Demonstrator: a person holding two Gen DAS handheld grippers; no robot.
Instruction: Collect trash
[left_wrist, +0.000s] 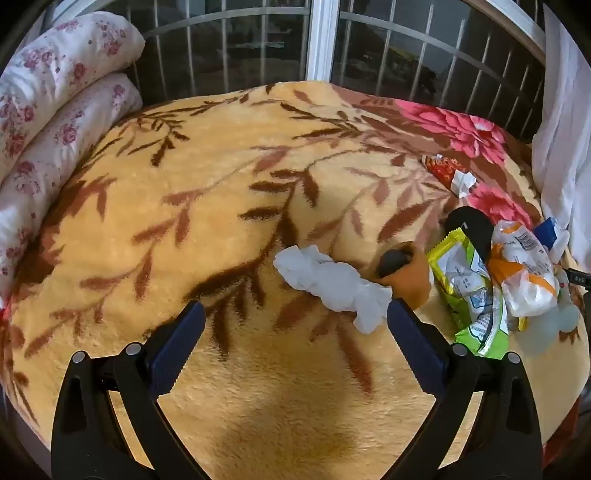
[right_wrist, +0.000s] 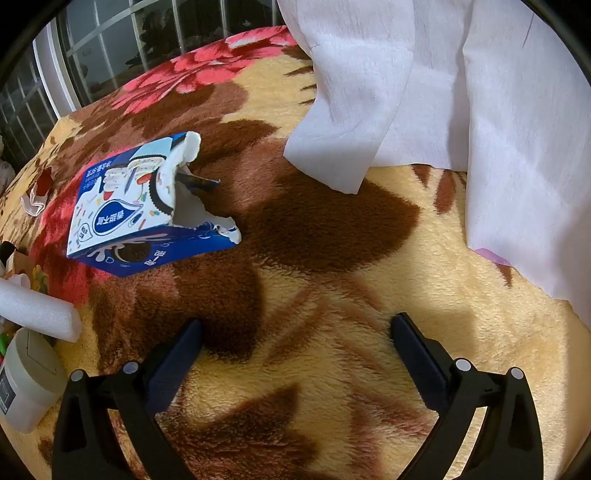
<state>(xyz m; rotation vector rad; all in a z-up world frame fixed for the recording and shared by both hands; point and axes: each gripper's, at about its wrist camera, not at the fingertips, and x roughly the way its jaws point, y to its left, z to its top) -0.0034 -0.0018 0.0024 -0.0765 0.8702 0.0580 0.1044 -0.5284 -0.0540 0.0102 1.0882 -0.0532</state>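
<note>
Both tongs gape empty over the blanket. Left tongs: crumpled tissue lies at the right fingertip; recommend shifting right to straddle it. Right tongs: torn blue box lies beyond, left

You're in a bedroom at home, right over a bed. A plush yellow blanket with brown leaves and red flowers covers the bed. At your left, a folded floral quilt is stacked by the edge. Straight ahead, a barred window with a white frame looks out on darkness. To your right, a white curtain drapes down onto the bedding. Snack wrappers and a torn blue cookie box lie scattered on the blanket: lived-in household clutter.
</note>
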